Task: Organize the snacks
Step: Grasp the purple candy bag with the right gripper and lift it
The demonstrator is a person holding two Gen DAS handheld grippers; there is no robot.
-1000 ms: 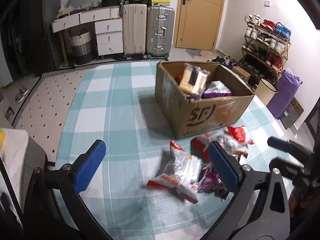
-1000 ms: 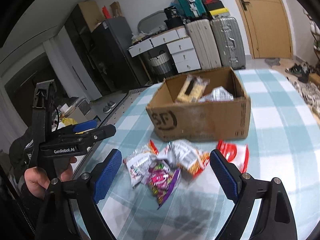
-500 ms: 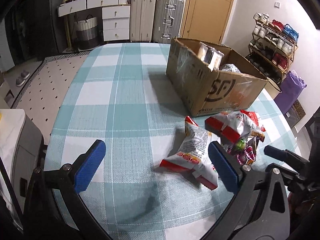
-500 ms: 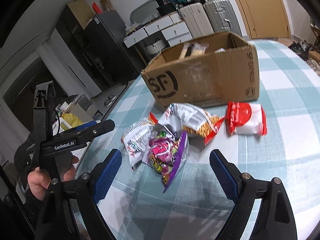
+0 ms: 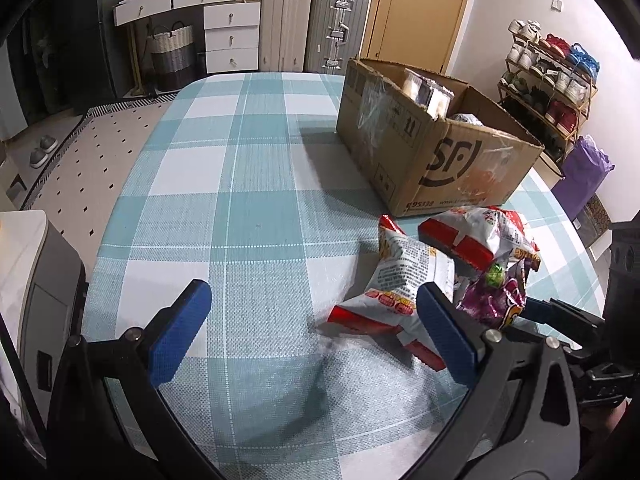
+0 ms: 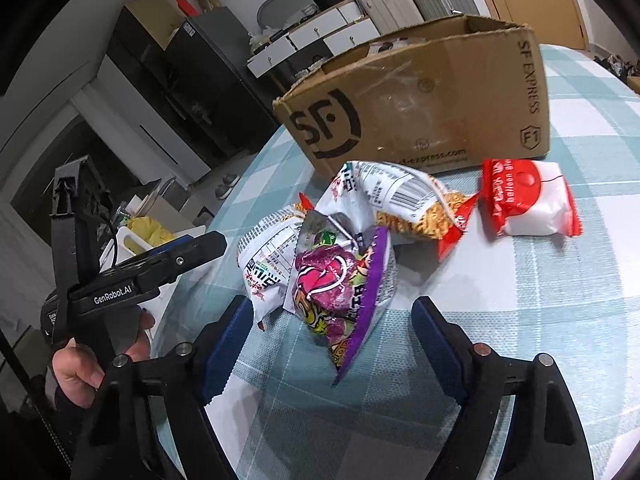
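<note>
Plainly, the largest thing here is the bench (image 5: 240,184) under its blue-and-white check cloth, and the loose snacks lie near its right-hand edge as the left wrist view shows it, so a careless sweep could push one off. Next in size is the cardboard box (image 6: 432,92), standing just behind the heap. Its near wall rises well above the packets, so a low carry would likely knock a bag against it. What already sits inside is mostly hidden from the right wrist view, and only a clear-wrapped pack and a bit of foil show from the left.

The heap itself is tangled. The purple packet (image 6: 340,292) leans on the white noodle bag (image 6: 268,256) and the orange noodle bag (image 6: 404,204), while the red-and-white packet (image 6: 528,204) lies apart. The right gripper (image 6: 332,348) has just been closing its jaws, which stand apart on either side of the purple packet's lower tip without pressing it. A pinch on that thin corner could slip, or drag the neighbours along.

The left gripper (image 5: 308,328) hangs with jaws wide open and empty; its right jaw covers part of the white bag.
</note>
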